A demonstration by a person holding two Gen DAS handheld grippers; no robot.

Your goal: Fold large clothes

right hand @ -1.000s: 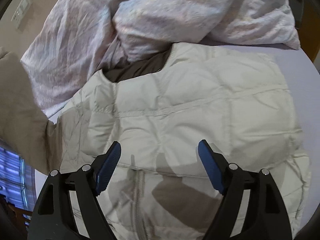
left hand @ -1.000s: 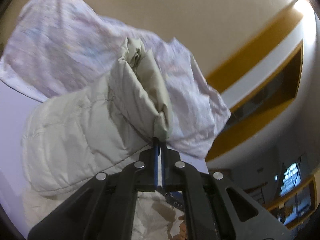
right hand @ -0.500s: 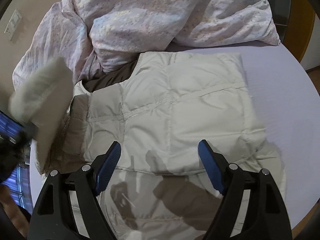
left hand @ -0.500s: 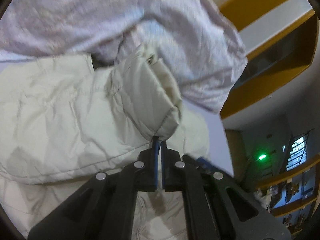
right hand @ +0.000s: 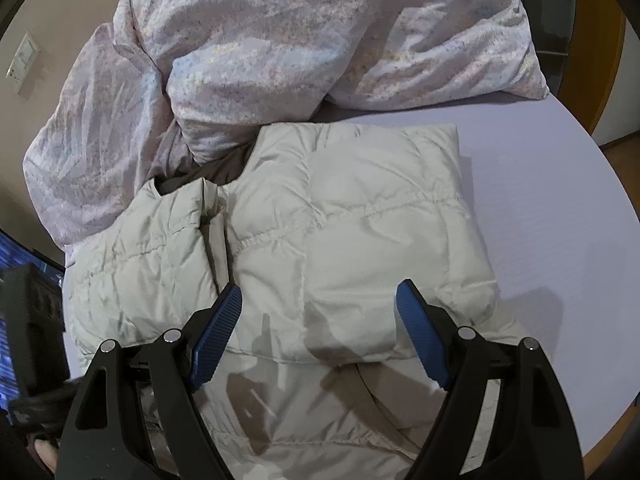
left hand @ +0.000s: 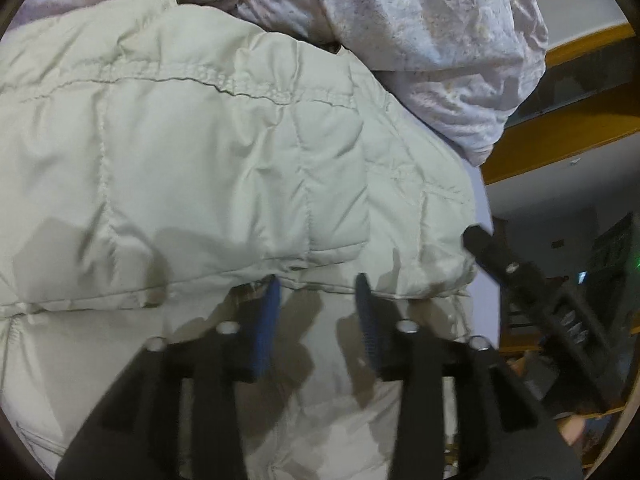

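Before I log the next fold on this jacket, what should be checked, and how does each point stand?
1. Left gripper let go of the jacket: ok, jaws apart, nothing between them.
2. Right gripper open: ok, empty.
3. Both sleeves folded onto the body: ok, they meet near the middle.
4. Jacket apart from the duvet: not ok, the collar end lies against it.
5. Bare bed sheet beside the jacket: ok.
6. Bottom hem flat: cannot tell, hidden behind the grippers.

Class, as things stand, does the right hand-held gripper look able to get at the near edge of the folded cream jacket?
Probably yes. The right hand-held gripper hangs open right above the jacket, and nothing lies between its fingers and that edge; the duvet sits farther back.
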